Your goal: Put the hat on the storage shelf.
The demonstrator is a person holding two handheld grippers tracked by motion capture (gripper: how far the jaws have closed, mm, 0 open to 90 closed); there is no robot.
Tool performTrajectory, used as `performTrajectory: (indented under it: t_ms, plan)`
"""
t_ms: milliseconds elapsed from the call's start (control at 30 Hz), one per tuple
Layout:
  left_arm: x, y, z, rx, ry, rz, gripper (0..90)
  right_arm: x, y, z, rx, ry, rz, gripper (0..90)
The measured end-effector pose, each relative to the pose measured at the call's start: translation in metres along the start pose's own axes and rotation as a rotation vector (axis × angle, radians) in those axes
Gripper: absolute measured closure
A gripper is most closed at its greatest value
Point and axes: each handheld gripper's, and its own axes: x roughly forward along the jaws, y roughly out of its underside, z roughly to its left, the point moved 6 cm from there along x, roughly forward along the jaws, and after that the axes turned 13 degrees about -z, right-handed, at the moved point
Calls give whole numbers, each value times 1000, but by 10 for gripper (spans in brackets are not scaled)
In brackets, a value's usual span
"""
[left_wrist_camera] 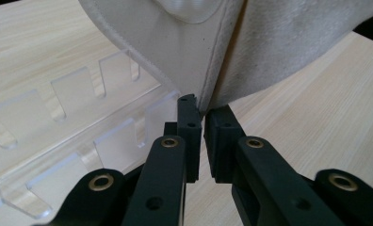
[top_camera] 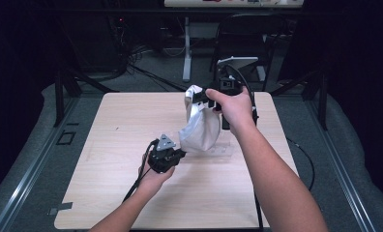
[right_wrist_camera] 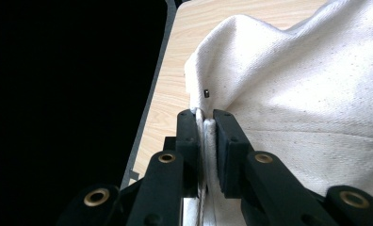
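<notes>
An off-white cloth bag (top_camera: 199, 128) hangs above the middle of the wooden table (top_camera: 107, 159). My right gripper (top_camera: 199, 96) holds it up by its top edge; in the right gripper view the jaws (right_wrist_camera: 206, 115) are shut on a folded hem of the cloth (right_wrist_camera: 307, 94). My left gripper (top_camera: 180, 153) is at the bag's lower left. In the left gripper view its jaws (left_wrist_camera: 202, 106) stand almost together, with the bag's bottom seam (left_wrist_camera: 184, 42) pinched at their tips. A clear acrylic rack (left_wrist_camera: 71, 94) with slotted walls lies on the table under the bag.
The clear rack (top_camera: 223, 151) lies just right of the left gripper on the table. A black chair (top_camera: 247, 29) and a table leg (top_camera: 186, 48) stand on the floor beyond the table's far edge. Cables trail from both grippers.
</notes>
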Motion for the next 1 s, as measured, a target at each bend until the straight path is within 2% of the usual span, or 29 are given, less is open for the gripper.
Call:
performTrajectory:
  t_ms: [333, 500, 633, 800, 1000]
  plan:
    - [3, 6, 2, -17, -10, 44, 855, 9, 6, -4, 10, -6, 21, 817]
    - [11, 18, 4, -5, -5, 122, 855, 13, 8, -11, 11, 14, 29, 817]
    - [10, 19, 6, -33, -4, 121, 855, 18, 13, -18, 25, 14, 42, 817]
    - [10, 18, 2, -3, -28, 94, 843, 18, 13, -20, 29, 13, 35, 817]
    - [4, 15, 1, 2, -43, 46, 736, 16, 10, -26, 39, 12, 18, 816]
